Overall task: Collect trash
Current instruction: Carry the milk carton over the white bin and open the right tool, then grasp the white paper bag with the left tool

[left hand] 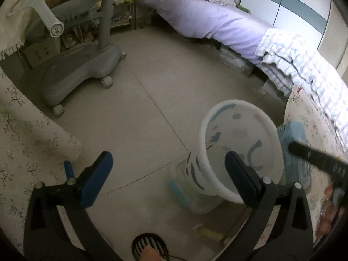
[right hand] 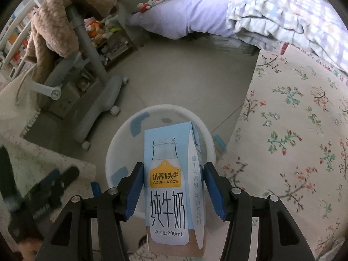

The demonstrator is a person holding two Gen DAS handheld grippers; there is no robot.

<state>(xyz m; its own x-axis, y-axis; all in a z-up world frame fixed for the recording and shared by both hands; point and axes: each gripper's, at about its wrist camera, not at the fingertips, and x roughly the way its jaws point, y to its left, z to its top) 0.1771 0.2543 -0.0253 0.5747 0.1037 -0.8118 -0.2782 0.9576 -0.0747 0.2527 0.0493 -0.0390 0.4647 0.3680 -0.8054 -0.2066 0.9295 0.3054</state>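
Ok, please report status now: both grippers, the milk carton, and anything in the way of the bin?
Left gripper open, empty. Right gripper shut on milk carton, above white bin. Nothing blocks the bin mouth.

The room is lit by soft, even daylight, somewhat dim and grey, with no hard shadows on the floor. Both views bend strongly at the rim, where straight lines curve and a black ring closes the corners. The bin is smeared by motion in the left view, and so is the dark gripper at that view's right edge. In the right view the carton is crisp, its print readable, while the lower left corner is blurred.
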